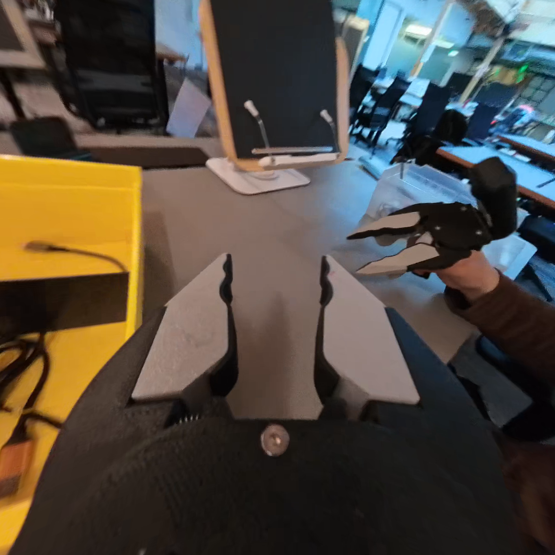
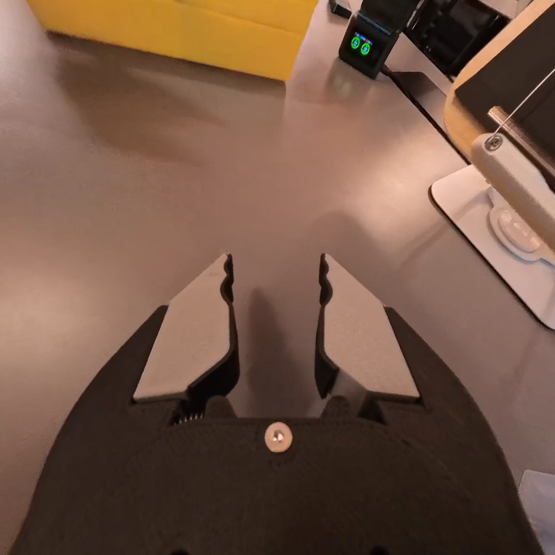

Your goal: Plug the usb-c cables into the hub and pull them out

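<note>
Left gripper (image 1: 275,261) spread apart, nothing betw. its fingers, over bare grey table (image 1: 255,228); right gripper (image 2: 276,259) likewise parted & empty, also seen from left wrist view off to the right, held in a hand (image 1: 462,276); yellow bin (image 1: 69,216) at left holds a black box (image 1: 63,300), prob. the hub, w/ a black cable (image 1: 87,253) lying behind it; blurred, so can't tell if plugged; book stand (image 1: 276,90) upright farther back.

A smooth matt grey table (image 2: 180,180) carries a glossy yellow plastic bin (image 1: 75,204) and a wood-edged stand (image 1: 210,90) with metal clips.
</note>
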`<state>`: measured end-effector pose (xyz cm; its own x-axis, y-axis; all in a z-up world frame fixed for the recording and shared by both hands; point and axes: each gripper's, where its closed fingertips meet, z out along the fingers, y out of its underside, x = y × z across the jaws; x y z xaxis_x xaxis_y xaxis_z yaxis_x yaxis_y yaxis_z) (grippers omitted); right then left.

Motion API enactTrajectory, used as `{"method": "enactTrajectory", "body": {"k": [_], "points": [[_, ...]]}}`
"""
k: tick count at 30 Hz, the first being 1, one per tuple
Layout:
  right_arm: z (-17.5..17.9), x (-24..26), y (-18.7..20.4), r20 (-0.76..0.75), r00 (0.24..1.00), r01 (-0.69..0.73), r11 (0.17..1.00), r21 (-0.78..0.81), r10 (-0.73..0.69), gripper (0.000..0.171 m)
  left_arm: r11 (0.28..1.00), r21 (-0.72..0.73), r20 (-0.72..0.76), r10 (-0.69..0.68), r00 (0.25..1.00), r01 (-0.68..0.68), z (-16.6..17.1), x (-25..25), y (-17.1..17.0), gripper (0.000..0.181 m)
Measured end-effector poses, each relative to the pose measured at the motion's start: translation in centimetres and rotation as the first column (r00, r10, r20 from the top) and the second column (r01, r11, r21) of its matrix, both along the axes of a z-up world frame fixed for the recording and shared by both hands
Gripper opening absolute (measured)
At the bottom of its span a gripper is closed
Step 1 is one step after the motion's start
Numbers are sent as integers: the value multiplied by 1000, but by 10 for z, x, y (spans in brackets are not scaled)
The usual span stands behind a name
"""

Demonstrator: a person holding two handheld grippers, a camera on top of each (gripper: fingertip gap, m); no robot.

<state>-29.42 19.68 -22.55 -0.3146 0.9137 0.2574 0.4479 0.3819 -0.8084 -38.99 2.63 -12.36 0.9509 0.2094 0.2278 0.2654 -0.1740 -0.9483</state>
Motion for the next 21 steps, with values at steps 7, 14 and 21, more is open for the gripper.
{"method": "enactTrajectory", "body": {"k": [7,14,21], "points": [[-15,16,-8,20,999,-51,993,107,49,57,999,0,-133,45,990,-46,45,-30,-33,54],[-10,25,-7,-7,999,-41,990,137,42,55,781,-477,-320,274,907,-404,-8,-133,-102,47],[-6,30,-3,-12,999,-38,996,76,39,54,876,-475,48,127,991,-89,-42,-87,-129,57]]}}
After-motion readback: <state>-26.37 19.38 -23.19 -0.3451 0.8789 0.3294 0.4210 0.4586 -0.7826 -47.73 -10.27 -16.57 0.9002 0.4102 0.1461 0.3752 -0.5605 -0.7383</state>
